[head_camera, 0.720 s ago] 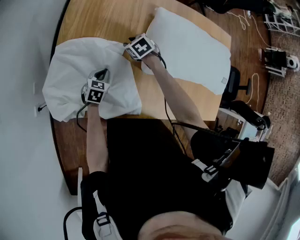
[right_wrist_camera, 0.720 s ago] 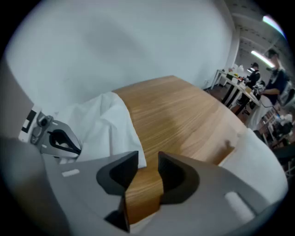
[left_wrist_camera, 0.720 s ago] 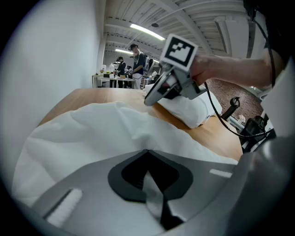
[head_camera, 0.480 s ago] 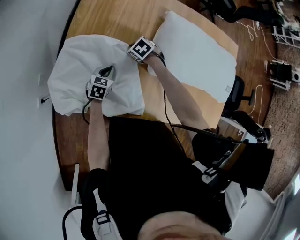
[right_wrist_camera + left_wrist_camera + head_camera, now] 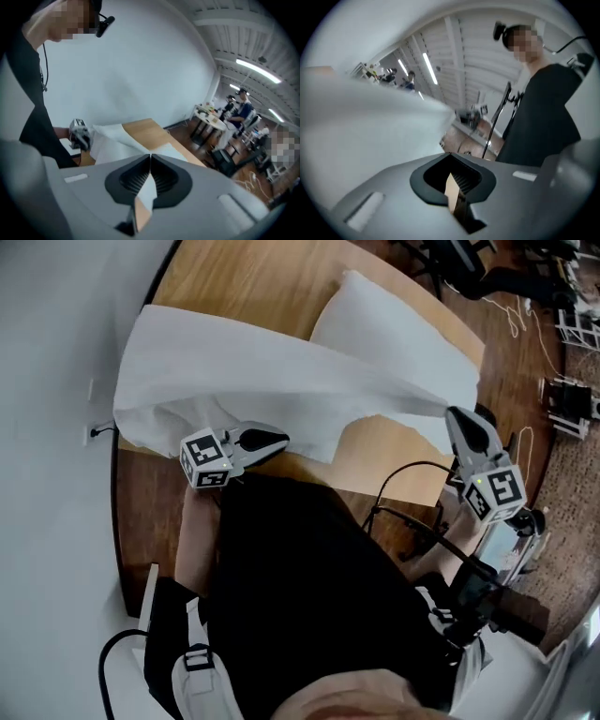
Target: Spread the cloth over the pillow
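Left tool (image 5: 272, 439) and right tool (image 5: 459, 418) are clamping the thin white cloth (image 5: 262, 371) and should be holding it taut over the plump white pillow (image 5: 394, 334) ahead.

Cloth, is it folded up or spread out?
Spread out: the cloth stretches as a sheet between left gripper and right gripper, across part of the pillow.

You have one cloth (image 5: 281, 371), one pillow (image 5: 394, 324) and one wooden table (image 5: 244, 282) in front of you. You hold two grippers, one left gripper (image 5: 274, 439) and one right gripper (image 5: 457, 415), and each bears one marker cube (image 5: 206, 458), which makes two cubes. Far back in the right gripper view you get one round table (image 5: 211, 119) and one person in blue (image 5: 243, 107) beside it.
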`<state>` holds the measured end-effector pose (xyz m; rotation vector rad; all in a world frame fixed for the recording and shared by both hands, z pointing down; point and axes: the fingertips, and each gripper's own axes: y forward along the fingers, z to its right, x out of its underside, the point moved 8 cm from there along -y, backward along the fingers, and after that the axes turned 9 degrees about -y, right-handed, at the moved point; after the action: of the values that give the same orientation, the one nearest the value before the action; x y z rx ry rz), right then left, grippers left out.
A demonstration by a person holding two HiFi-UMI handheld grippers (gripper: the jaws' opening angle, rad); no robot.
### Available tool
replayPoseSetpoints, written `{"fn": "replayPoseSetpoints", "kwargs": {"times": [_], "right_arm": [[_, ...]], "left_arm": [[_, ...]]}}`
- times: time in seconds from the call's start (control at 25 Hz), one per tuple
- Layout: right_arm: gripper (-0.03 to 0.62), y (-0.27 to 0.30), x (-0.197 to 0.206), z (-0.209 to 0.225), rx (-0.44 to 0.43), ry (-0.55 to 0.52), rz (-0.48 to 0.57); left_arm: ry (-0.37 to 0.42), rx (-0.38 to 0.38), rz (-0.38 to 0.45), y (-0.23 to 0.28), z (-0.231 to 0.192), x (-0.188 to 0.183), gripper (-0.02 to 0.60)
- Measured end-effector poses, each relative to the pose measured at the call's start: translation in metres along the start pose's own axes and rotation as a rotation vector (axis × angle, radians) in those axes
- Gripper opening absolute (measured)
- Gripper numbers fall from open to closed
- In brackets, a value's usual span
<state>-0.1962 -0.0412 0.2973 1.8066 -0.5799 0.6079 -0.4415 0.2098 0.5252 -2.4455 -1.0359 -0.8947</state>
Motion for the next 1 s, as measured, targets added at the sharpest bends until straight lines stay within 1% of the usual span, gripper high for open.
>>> {"fn": "replayPoseSetpoints", "kwargs": {"times": [0.04,0.12,0.2,0.24,0.28,0.32,0.36,0.4,0.44,0.48,0.52,0.56,0.6,0.64,0.68,0.76,0.88,0.92,0.96,1.0], "right_arm": [[0.012,-0.025,0.034,0.007,0.043,0.045,-0.083],[0.012,-0.068,0.103,0.017,0.152,0.140,-0.258],[0.012,-0.104,0.161,0.019,0.250,0.224,-0.407],[0.012,-0.117,0.184,0.016,0.279,0.254,-0.463],[0.012,-0.127,0.201,0.009,0.296,0.275,-0.505],[0.012,-0.134,0.214,0.001,0.302,0.290,-0.529],[0.012,-0.139,0.222,-0.008,0.302,0.303,-0.534],[0.012,-0.142,0.226,-0.016,0.300,0.316,-0.522],[0.012,-0.144,0.229,-0.021,0.297,0.327,-0.502],[0.012,-0.144,0.230,-0.026,0.292,0.334,-0.481],[0.012,-0.143,0.230,-0.030,0.287,0.336,-0.461],[0.012,-0.141,0.228,-0.035,0.281,0.333,-0.444],[0.012,-0.140,0.225,-0.039,0.276,0.324,-0.430],[0.012,-0.141,0.221,-0.043,0.273,0.313,-0.420],[0.012,-0.143,0.216,-0.047,0.271,0.300,-0.413],[0.013,-0.146,0.205,-0.056,0.264,0.272,-0.410],[0.014,-0.152,0.195,-0.073,0.253,0.253,-0.425],[0.014,-0.154,0.194,-0.078,0.253,0.257,-0.430],[0.013,-0.157,0.193,-0.083,0.255,0.265,-0.433],[0.013,-0.160,0.193,-0.088,0.257,0.275,-0.431]], "left_arm": [[-0.007,0.020,0.091,-0.010,0.007,-0.016,0.002],[0.004,0.030,0.252,-0.039,0.011,-0.047,0.002],[0.022,0.006,0.368,-0.069,0.003,-0.075,0.002],[0.029,-0.039,0.404,-0.083,-0.005,-0.089,0.002],[0.041,-0.118,0.414,-0.094,-0.017,-0.101,0.002],[0.069,-0.228,0.390,-0.101,-0.032,-0.113,0.002],[0.116,-0.351,0.323,-0.103,-0.051,-0.124,0.002],[0.179,-0.468,0.217,-0.098,-0.073,-0.132,0.002],[0.247,-0.569,0.087,-0.087,-0.098,-0.139,0.020],[0.310,-0.652,-0.055,-0.071,-0.125,-0.144,0.062],[0.364,-0.716,-0.195,-0.052,-0.153,-0.150,0.096],[0.404,-0.761,-0.322,-0.032,-0.182,-0.154,0.139],[0.425,-0.790,-0.429,-0.013,-0.209,-0.159,0.174],[0.429,-0.809,-0.511,0.005,-0.233,-0.163,0.178],[0.421,-0.818,-0.572,0.020,-0.254,-0.166,0.178],[0.395,-0.821,-0.661,0.046,-0.284,-0.168,0.179],[0.388,-0.845,-0.781,0.069,-0.314,-0.165,0.187],[0.383,-0.860,-0.805,0.072,-0.320,-0.163,0.192],[0.369,-0.867,-0.804,0.073,-0.323,-0.160,0.193],[0.345,-0.865,-0.779,0.072,-0.323,-0.157,0.168]]}}
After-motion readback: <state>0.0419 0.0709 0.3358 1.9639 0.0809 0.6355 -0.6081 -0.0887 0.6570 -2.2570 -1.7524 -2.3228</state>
